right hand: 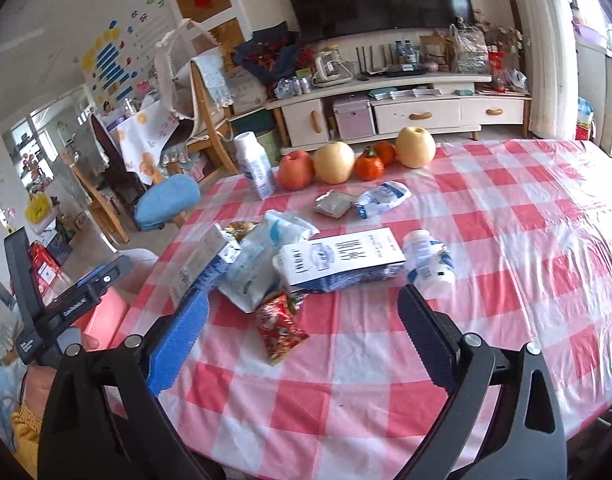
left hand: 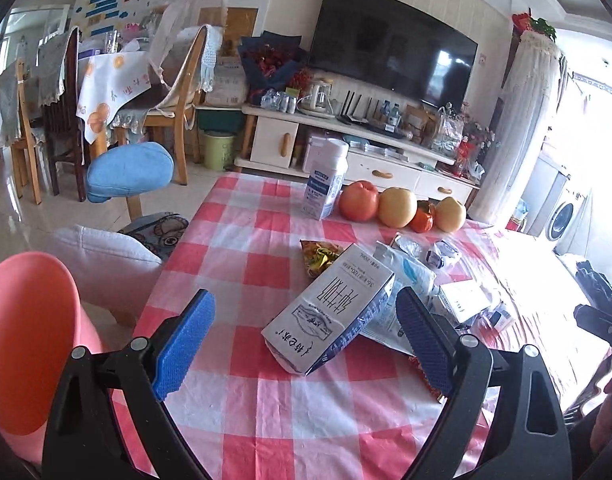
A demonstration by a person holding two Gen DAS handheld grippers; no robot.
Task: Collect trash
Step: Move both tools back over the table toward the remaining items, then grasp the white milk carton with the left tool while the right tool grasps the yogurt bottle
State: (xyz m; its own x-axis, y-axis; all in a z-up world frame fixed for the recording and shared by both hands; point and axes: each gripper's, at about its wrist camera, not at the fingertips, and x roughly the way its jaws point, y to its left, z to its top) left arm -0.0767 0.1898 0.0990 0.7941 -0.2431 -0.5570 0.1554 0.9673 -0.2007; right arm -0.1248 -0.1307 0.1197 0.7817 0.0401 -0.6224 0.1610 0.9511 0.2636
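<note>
Trash heaped mid-table on a red-and-white checked plastic cloth [right hand: 385,380]. Two milk cartons: one boxy white-and-blue carton [left hand: 329,312] lying tilted on the heap's left end, a second carton [right hand: 341,260] flat on its side at the heap's middle. One crumpled white-blue pouch [right hand: 262,264] wedged between them. One red foil wrapper [right hand: 280,326], shiny and creased, at the near edge, touching the pouch. One squashed white bottle [right hand: 427,266] just beside the second carton's right end. Farther back, one flat grey sachet [right hand: 333,204] touching one crushed white-blue bag [right hand: 381,198]. One yellow foil wrapper [left hand: 319,256] behind the tilted carton.

Beyond the heap, one upright white bottle [left hand: 325,180], then fruit in a row: one red apple [left hand: 358,201], two yellow pears [left hand: 397,207], two small orange persimmons [left hand: 422,218], all round and smooth.

Left gripper [left hand: 306,340] pitched down toward the tilted carton, blue ribbed pads [left hand: 184,344] spread wide either side of it, not touching. Right gripper [right hand: 304,332] likewise pitched down over the near edge of the heap, jaws spread wide, the red wrapper lying between the fingertips on the cloth, unpinched. Black plastic frames, silver bolts at the pivots.

Pink chair back [left hand: 30,340], smooth and curved, at the table's left side.
</note>
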